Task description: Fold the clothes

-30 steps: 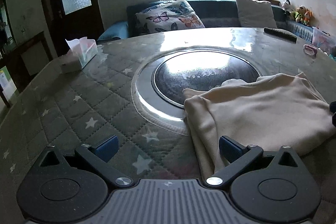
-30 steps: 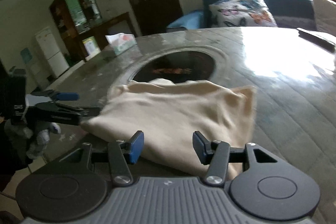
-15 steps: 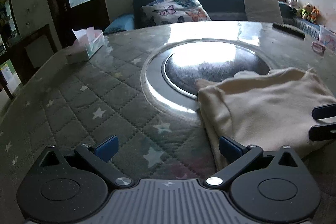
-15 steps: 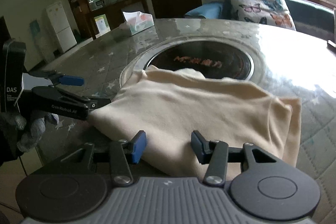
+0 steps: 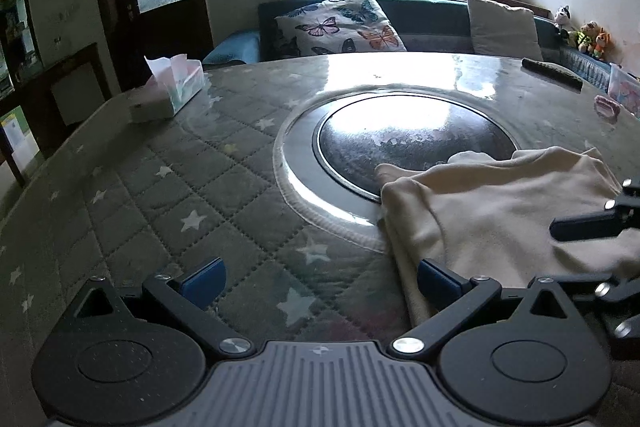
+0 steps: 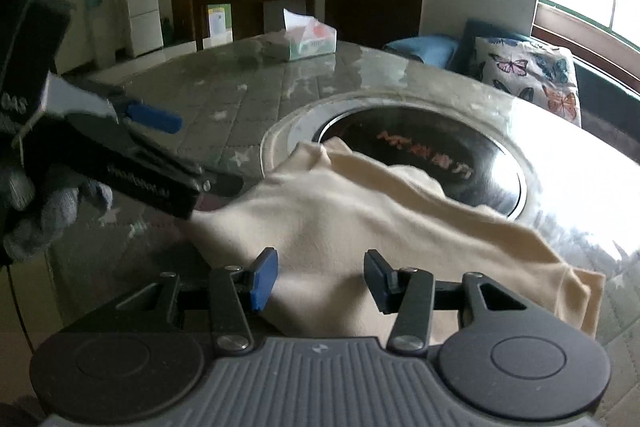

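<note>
One cream garment [image 6: 360, 227] lies folded just ahead of the right gripper [image 6: 320, 281], whose jaws gape, gripping nothing. The left gripper [image 5: 320, 277], spread wide, straddles its near-left edge. Bare quilted table [image 5: 160, 195] stretches leftward toward a tissue box [image 5: 168, 91].

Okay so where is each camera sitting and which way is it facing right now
Left wrist: on the left claw, looking across the table toward the window; its open fingers show, right claw at the edge.
Right wrist: on the right claw, over the cream garment, facing the door; a gloved hand holds the left claw.
Shared: garment, tissue box.
</note>
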Available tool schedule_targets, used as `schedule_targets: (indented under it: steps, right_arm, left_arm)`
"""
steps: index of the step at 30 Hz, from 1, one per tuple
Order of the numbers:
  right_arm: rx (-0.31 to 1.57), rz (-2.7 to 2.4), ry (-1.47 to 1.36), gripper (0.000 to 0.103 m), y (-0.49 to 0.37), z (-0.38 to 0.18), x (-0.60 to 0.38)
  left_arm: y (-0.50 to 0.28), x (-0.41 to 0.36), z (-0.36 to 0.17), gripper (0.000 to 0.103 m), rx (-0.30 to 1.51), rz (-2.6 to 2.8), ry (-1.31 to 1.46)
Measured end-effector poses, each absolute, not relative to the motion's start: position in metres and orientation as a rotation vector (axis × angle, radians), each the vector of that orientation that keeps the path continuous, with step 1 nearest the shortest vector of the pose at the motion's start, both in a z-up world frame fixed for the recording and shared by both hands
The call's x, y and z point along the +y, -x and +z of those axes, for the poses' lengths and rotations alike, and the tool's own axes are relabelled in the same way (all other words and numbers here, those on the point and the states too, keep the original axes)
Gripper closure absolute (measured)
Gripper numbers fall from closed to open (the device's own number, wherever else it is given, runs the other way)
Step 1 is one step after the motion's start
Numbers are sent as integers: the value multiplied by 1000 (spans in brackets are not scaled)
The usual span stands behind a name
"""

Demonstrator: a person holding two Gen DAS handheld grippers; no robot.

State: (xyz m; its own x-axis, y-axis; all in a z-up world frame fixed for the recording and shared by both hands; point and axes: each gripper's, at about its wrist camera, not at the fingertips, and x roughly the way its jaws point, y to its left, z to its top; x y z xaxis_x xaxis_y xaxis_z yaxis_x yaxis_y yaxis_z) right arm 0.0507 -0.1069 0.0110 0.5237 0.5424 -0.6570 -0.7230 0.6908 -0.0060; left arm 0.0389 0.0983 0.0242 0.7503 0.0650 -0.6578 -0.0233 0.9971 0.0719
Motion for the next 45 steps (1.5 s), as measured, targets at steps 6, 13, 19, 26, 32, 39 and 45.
schedule_targets:
  steps: [6,13,19,26,32,39,45]
  right_arm:
    - [653,811,327,54,-45,9,-91]
    - [665,806,260,54,-47,17,-108]
    - [692,732,132,54,-59,23,-148]
    - [692,617,-8,54,-72,26,-198]
    - [697,509,-91,54,-84,19,-236]
    - [713,415,-189,54,-104,6,-269]
    - [729,383,-257,54,-121,-9,-282]
  left_arm:
    - [-39,97,23,0,725,43,-47]
    - [-44,91,24,0,726,15,1]
    - [-51,82,24,4,731,-55,80]
    - [-65,81,18,39,770,-120,182]
    - [-65,82,18,50,777,-146,225]
    - [-65,79,19,50,788,-129,235]
    - [-65,81,19,53,795,-127,249]
